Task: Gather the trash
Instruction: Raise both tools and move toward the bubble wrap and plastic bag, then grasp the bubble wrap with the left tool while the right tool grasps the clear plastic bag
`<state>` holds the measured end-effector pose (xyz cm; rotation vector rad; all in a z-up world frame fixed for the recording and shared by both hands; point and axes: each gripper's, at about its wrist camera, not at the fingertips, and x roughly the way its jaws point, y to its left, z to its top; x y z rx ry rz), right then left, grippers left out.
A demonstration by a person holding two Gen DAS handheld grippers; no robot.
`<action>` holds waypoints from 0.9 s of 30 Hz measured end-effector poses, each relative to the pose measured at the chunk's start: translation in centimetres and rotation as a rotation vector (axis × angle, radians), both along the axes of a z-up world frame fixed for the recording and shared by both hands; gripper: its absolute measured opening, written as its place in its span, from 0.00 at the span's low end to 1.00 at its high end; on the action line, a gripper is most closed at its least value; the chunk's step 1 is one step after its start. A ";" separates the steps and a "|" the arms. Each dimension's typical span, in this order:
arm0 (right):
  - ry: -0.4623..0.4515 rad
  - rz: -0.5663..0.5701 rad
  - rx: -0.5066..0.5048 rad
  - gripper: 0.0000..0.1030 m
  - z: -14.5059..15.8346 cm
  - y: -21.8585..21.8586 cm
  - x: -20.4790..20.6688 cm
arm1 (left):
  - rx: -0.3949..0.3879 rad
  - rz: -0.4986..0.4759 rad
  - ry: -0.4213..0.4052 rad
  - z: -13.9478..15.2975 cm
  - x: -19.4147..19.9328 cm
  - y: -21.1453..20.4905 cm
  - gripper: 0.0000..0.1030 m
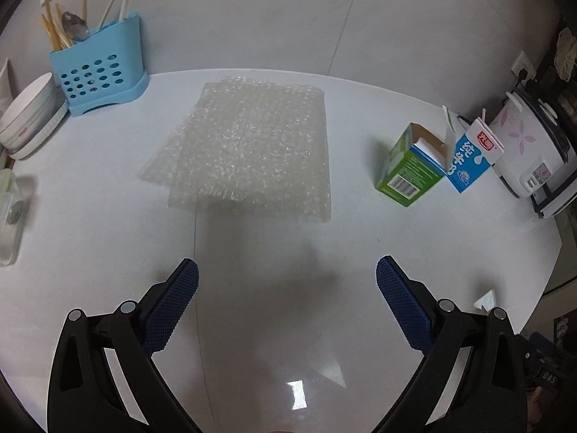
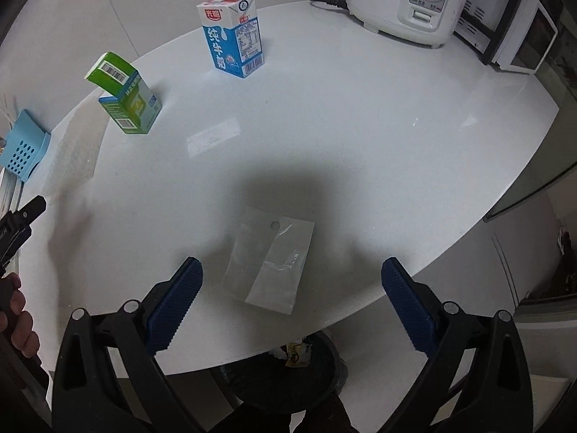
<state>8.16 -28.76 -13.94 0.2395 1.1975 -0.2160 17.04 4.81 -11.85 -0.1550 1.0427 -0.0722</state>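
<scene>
A sheet of bubble wrap [image 1: 249, 148] lies flat on the white counter [image 1: 108, 216], ahead of my open left gripper [image 1: 287, 270], which holds nothing. To the right stand an opened green carton [image 1: 411, 169] and a blue milk carton [image 1: 472, 158] with a straw. In the right wrist view a clear plastic bag [image 2: 270, 263] lies between the fingers of my open right gripper [image 2: 292, 270], near the counter's front edge. The green carton [image 2: 126, 101], the milk carton [image 2: 234, 36] and the bubble wrap [image 2: 75, 151] sit farther back. A black trash bin [image 2: 285, 371] holding wrappers stands below the counter edge.
A blue utensil holder [image 1: 101, 72] and stacked white bowls [image 1: 29, 119] stand at the back left. A white rice cooker [image 2: 404, 0] and a small oven [image 2: 515, 36] occupy the right end. A person's hand [image 2: 16, 317] holds the left gripper at the left edge of the right wrist view.
</scene>
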 end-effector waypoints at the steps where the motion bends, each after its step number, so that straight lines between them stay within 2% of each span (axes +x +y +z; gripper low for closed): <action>1: 0.011 -0.013 0.014 0.92 -0.3 -0.1 0.2 | 0.000 -0.001 0.006 -0.3 1.0 0.1 0.94; 9: 0.081 -0.094 0.037 0.92 -1.9 0.1 1.7 | 0.016 -0.029 0.064 -2.7 8.4 0.0 0.93; 16: 0.130 -0.133 0.016 0.92 -3.4 0.8 2.5 | 0.083 -0.038 0.106 -4.7 13.0 -0.8 0.93; 22: 0.185 -0.155 0.007 0.90 -5.0 1.3 2.9 | 0.160 -0.033 0.116 -5.6 14.5 -2.0 0.93; 27: 0.215 -0.156 0.007 0.88 -5.5 1.8 2.9 | 0.198 -0.018 0.111 -5.9 14.0 -2.5 0.86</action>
